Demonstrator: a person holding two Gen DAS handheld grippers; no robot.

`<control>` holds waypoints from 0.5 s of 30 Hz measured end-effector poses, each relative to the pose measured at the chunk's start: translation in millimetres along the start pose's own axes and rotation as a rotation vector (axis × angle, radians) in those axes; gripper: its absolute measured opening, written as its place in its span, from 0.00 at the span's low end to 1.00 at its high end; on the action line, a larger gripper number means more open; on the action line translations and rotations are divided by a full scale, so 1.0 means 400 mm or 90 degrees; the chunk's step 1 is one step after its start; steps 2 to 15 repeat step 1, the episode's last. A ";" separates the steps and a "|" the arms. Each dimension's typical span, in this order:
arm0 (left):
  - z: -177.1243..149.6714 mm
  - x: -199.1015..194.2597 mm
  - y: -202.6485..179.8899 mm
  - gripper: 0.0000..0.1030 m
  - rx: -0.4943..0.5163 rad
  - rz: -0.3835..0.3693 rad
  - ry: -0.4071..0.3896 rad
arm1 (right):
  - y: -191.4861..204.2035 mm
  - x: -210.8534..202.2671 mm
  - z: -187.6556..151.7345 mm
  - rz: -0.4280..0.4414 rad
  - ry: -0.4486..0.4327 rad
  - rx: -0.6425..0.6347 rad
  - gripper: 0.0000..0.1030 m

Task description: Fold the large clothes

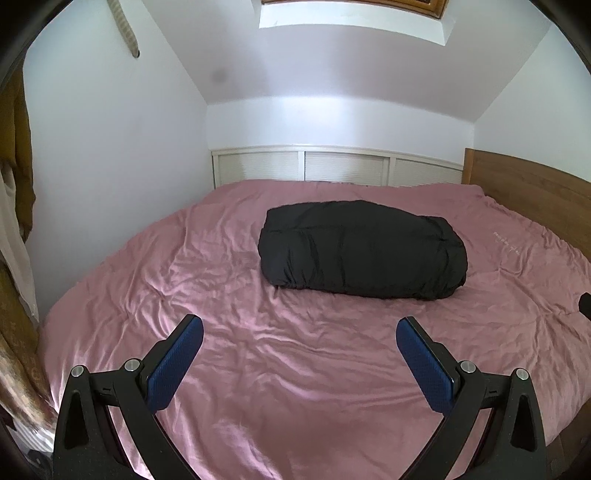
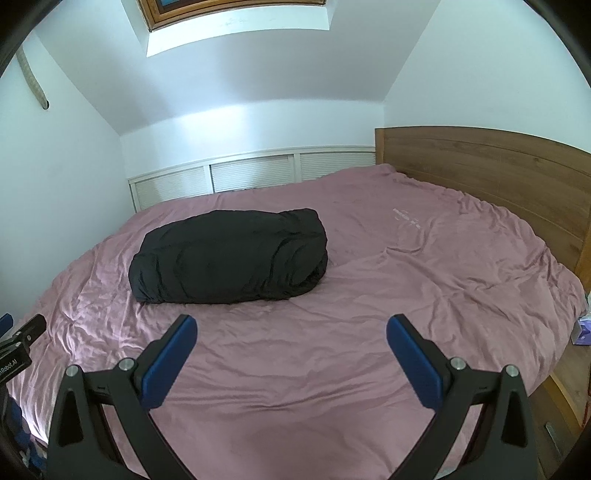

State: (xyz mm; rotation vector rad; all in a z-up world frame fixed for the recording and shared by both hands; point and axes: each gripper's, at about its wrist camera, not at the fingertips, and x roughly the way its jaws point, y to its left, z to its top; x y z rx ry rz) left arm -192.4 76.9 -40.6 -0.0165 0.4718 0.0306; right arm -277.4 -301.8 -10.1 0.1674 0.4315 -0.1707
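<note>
Black, puffy and quilted, the folded garment [image 1: 362, 249] lies as a compact bundle on the pink bedcover [image 1: 258, 350], ahead of both grippers and well apart from them. From the left gripper [image 1: 299, 332] it sits ahead and slightly right of centre; from the right gripper [image 2: 291, 328] it sits ahead and to the left [image 2: 229, 256]. The bundle's layered edges face the headboard side.

Left gripper: fingers spread wide, blue pads [image 1: 173, 365] facing each other, nothing between them; it hovers above the wrinkled cover. Right gripper: likewise spread wide, blue pads [image 2: 168, 363] empty, above the cover. The left gripper's body shows at the left edge of the right wrist view [image 2: 18, 343]; a dark tip shows at the right edge of the left wrist view, likely the right gripper.

Pale lettering [image 2: 406, 218] is printed on the cover, beyond the bundle on the right. A wooden headboard [image 2: 480, 166] stands to the right of both grippers. White louvred panels [image 1: 340, 166] run along the far wall past the bed. A skylight [image 1: 351, 18] sits in the sloped ceiling overhead. Mustard and white fabric [image 1: 14, 184] hangs at the far left.
</note>
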 end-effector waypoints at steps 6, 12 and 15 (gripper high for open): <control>-0.001 0.002 0.004 0.99 -0.001 -0.004 0.003 | -0.002 0.001 -0.001 -0.001 0.001 -0.001 1.00; -0.001 0.002 0.004 0.99 -0.001 -0.004 0.003 | -0.002 0.001 -0.001 -0.001 0.001 -0.001 1.00; -0.001 0.002 0.004 0.99 -0.001 -0.004 0.003 | -0.002 0.001 -0.001 -0.001 0.001 -0.001 1.00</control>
